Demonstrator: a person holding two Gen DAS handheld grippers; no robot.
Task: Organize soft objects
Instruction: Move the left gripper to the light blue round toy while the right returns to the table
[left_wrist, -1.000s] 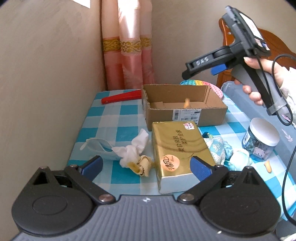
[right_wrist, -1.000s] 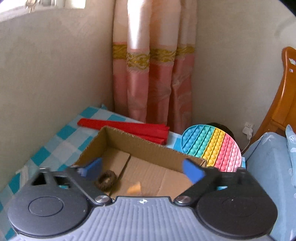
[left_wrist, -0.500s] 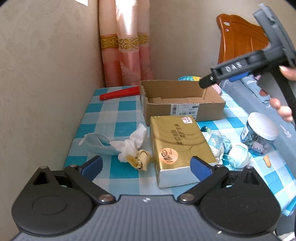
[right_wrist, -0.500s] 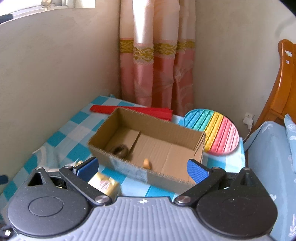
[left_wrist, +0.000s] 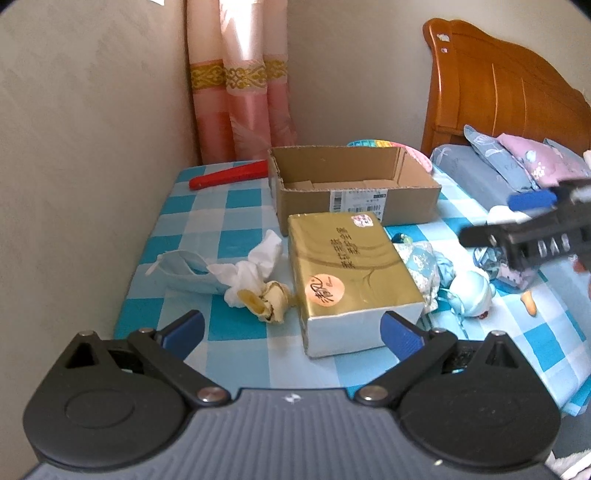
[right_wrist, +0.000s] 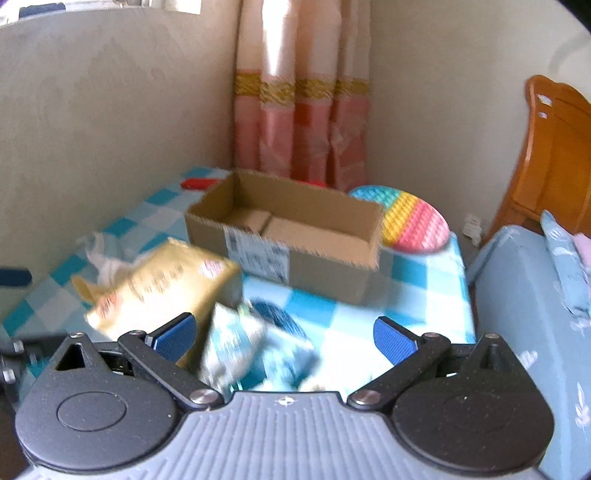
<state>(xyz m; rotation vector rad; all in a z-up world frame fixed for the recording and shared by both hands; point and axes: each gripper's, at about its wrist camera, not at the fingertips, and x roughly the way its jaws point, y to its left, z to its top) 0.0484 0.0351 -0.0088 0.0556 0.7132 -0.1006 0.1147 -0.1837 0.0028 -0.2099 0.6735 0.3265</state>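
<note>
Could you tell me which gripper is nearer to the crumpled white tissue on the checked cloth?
Left. The left gripper hovers open just before the crumpled white tissue; the right gripper is off beyond the gold box.

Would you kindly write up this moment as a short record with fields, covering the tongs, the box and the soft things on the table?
left tongs: open, holding nothing, low over the near table edge
right tongs: open, holding nothing, above the patterned blue cloth
cardboard box: open-topped, at the back of the checked table; contents cannot be made out
gold box: lying flat in front of the cardboard box
face mask: left of the gold box, on the table
crumpled tissue: overlapping the mask
pale blue ball: right of the gold box
</note>
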